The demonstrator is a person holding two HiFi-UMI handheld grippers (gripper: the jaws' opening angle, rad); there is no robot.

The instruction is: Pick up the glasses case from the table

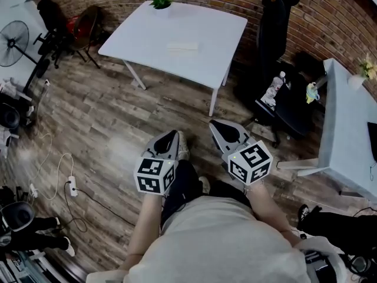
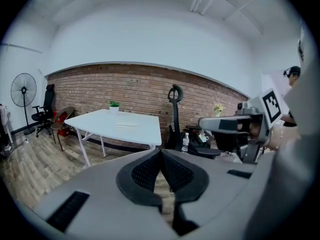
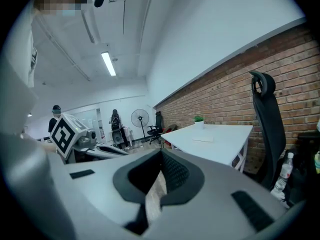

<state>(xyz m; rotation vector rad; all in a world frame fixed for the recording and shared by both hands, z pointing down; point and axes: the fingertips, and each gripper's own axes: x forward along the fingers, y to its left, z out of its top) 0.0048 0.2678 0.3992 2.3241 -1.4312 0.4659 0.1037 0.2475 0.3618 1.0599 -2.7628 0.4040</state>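
I stand on a brown wood plank floor (image 1: 118, 128) in a room with a red brick wall (image 1: 330, 28). A big white square table (image 1: 218, 55) on thin white legs is in front of me. The glasses case (image 1: 182, 46) lies flat near its middle, pale, long and thin, well apart from my tongs. A small green plant (image 1: 161, 1) sits at the far edge. My left tongs (image 2: 161, 153) and right tongs (image 3: 161, 155) are both closed tight with nothing in them
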